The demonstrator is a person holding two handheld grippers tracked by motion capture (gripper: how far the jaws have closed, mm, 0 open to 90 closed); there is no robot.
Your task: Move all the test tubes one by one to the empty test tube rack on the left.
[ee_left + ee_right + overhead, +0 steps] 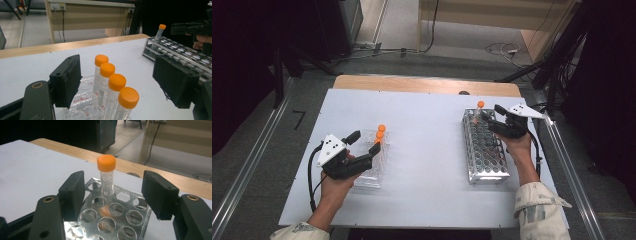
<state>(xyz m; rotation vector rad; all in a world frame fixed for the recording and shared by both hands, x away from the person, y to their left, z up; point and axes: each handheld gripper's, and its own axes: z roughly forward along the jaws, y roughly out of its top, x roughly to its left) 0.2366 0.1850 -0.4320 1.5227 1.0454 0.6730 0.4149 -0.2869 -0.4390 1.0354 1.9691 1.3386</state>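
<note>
White table (427, 150) under everything. On its right side, metal rack (484, 150), lengthwise, with a single orange-capped tube (479, 109) upright in a hole at the far end. On the left side, clear rack (372, 170) with four more tubes (110, 82) upright in a row. Left gripper (362, 142) at the clear rack, jaws spread wide either side of the row, pads clear of every tube. Right gripper (492, 112) over the metal rack's far end, jaws spread, lone tube just beyond and between them, untouched.
</note>
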